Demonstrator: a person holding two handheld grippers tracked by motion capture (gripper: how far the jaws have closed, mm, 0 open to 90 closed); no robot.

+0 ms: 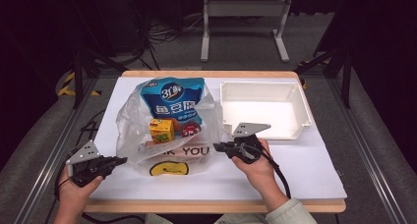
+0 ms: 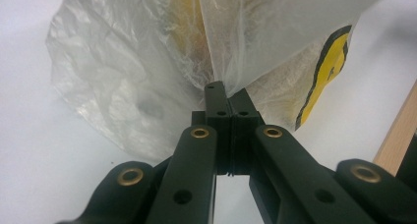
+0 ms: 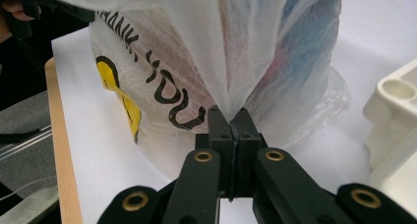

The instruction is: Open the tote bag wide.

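A white tray [image 1: 265, 111] sat on the bench [image 1: 305, 170], toward its far right corner. Beyond the bench stood a grey stand [image 1: 244, 17] among floor cables [image 1: 167, 35].

The high view looks forward and down from above the near edge of the desk [image 1: 305, 175], taking in its whole top. Each tool view rides close behind its own black jaws, almost against the plastic bag [image 1: 167, 135] [image 2: 147, 76] [image 3: 206, 62], which all three views share.
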